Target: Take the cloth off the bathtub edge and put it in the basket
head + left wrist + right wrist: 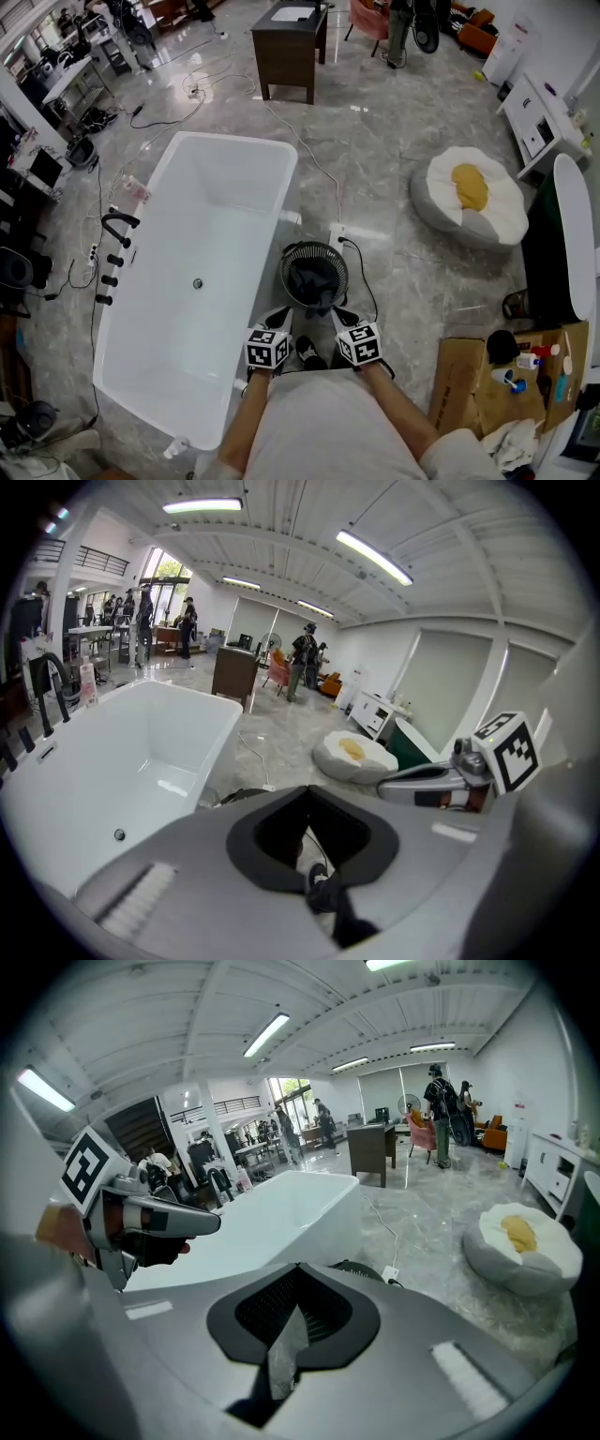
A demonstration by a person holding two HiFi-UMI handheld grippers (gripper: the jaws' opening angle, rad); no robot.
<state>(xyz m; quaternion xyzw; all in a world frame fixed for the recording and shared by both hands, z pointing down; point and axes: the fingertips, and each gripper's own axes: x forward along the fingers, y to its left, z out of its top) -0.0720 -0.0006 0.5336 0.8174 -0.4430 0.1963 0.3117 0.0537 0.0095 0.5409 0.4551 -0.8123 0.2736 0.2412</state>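
Head view first: looking steeply down on a white bathtub (178,356), with no cloth anywhere along its rim. Just beside its right wall, a round black wire basket (314,246), and inside it a dark bundle, very likely the cloth (312,278). Reads as job done, then. Down at the bottom, left gripper (279,319) and right gripper (339,319), side by side, tucked close in and aimed at the basket from just short of it. Looks like a parked pose, kept clear of the rim so as not to snag anything.

Over to the left gripper view: left gripper (305,791) pinched fully together, nothing caught between the pads, only floor and a dark blur through the notch. Off to the left, the bathtub (141,733); to the right, the other gripper (441,782), level alongside.

Right gripper view now: same story for the right gripper (298,1267), closed tip to tip on nothing, with basket (361,1269) mesh peeping past the jaws. Beyond, the bathtub (281,1213), and at left the left gripper (141,1218).
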